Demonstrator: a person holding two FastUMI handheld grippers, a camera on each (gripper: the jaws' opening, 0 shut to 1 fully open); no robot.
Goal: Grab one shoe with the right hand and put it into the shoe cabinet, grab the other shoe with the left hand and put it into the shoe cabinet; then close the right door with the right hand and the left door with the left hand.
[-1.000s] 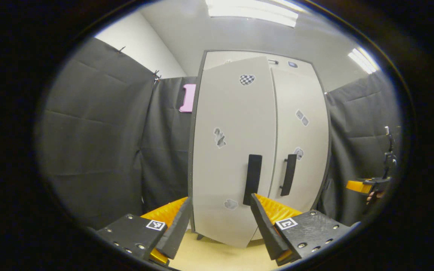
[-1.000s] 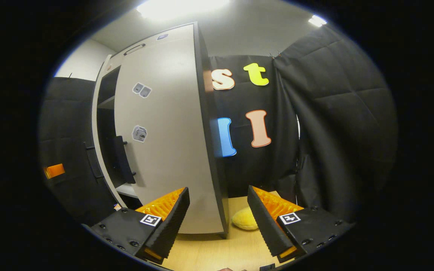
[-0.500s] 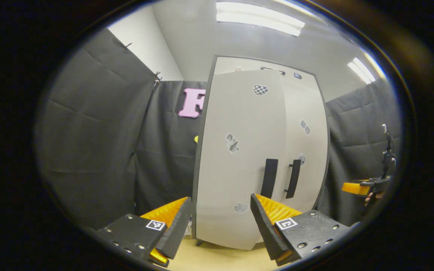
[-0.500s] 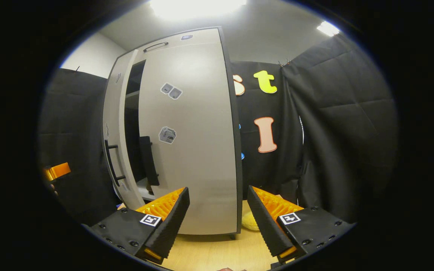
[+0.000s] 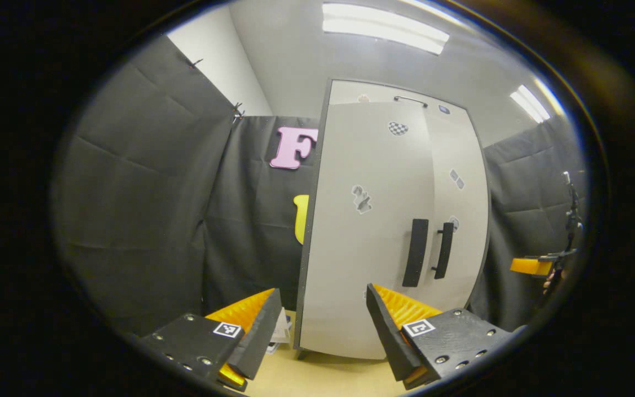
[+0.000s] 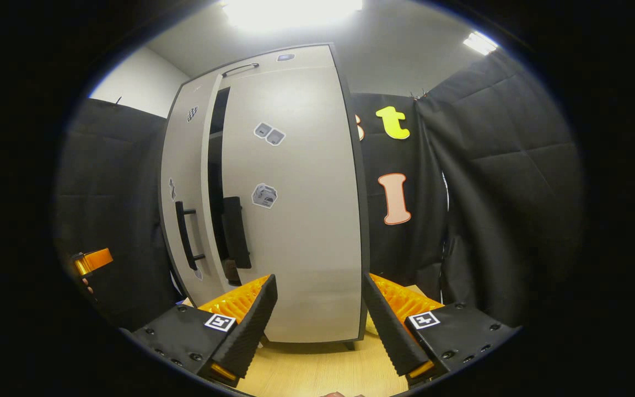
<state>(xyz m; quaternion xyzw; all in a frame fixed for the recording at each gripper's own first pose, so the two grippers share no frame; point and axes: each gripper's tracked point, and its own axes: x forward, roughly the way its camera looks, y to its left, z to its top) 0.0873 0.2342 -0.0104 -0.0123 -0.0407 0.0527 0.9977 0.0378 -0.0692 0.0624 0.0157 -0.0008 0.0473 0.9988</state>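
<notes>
Grey shoe cabinet (image 6: 295,209) stands ahead, its left door (image 6: 182,209) slightly ajar; the left gripper (image 5: 323,325) and right gripper (image 6: 317,317) point forward at it, fingers spread, holding nothing.

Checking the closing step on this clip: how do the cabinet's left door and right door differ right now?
In the right gripper view, the left door stands slightly ajar, a dark gap showing beside it, while the right door lies flush with the cabinet front. The left door's handle shows as a thin bar on standoffs; the right door's handle looks like a broad flat strip. Both are pale grey with stickers.
</notes>
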